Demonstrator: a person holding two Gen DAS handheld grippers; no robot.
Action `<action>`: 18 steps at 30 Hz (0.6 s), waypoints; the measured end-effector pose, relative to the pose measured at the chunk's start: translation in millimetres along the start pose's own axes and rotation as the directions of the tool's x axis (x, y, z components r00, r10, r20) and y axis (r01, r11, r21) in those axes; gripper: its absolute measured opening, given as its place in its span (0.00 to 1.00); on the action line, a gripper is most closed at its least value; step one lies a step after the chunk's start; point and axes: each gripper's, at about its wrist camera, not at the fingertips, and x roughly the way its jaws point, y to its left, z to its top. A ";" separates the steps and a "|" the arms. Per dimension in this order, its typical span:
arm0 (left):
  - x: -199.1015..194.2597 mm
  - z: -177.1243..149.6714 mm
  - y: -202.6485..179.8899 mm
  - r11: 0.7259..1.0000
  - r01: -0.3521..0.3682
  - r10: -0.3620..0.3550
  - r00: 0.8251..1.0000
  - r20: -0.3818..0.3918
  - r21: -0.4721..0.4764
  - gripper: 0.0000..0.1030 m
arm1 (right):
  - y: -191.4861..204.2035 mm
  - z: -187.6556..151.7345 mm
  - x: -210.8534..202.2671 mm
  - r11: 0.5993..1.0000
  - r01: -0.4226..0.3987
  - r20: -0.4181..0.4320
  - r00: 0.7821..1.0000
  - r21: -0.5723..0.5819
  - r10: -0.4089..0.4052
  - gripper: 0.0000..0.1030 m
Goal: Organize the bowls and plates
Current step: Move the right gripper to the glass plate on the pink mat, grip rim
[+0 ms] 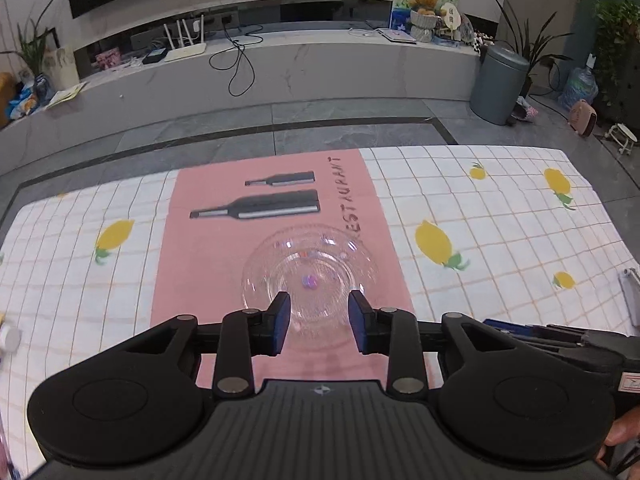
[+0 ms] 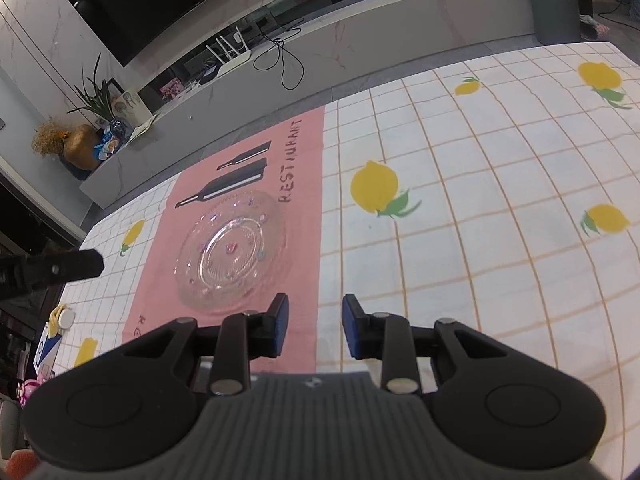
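A clear glass plate (image 1: 310, 276) with small coloured dots lies flat on the pink placemat (image 1: 208, 248). My left gripper (image 1: 319, 322) is open and empty, hovering over the plate's near rim. In the right wrist view the same plate (image 2: 232, 254) lies on the placemat (image 2: 308, 200), ahead and left of my right gripper (image 2: 313, 326), which is open and empty above the placemat's right edge. The left gripper shows there as a dark bar (image 2: 52, 268) at the left.
A white checked tablecloth with lemon prints (image 1: 500, 220) covers the table. Its far edge drops to a grey floor (image 1: 320, 128). A small white cap (image 2: 66, 317) and packets lie at the table's left edge. A grey bin (image 1: 500, 84) stands far right.
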 end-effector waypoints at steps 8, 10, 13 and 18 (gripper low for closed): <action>52.4 14.9 37.0 0.996 0.066 -0.070 0.995 -0.064 -0.061 0.36 | 2.2 24.8 39.1 0.999 -0.024 -0.038 0.999 0.045 0.026 0.29; 62.9 16.7 47.7 0.994 0.068 -0.074 0.995 -0.074 -0.082 0.36 | 2.1 28.3 46.6 0.998 -0.025 -0.042 0.999 0.054 0.027 0.29; 78.9 18.1 62.5 0.991 0.057 -0.069 0.993 -0.099 -0.118 0.36 | 2.1 33.4 59.2 0.997 -0.027 -0.062 0.998 0.073 0.032 0.29; 104.7 16.1 78.5 0.987 0.059 -0.079 0.988 -0.134 -0.149 0.36 | 6.0 37.4 78.4 0.995 -0.044 -0.090 0.995 0.085 0.052 0.29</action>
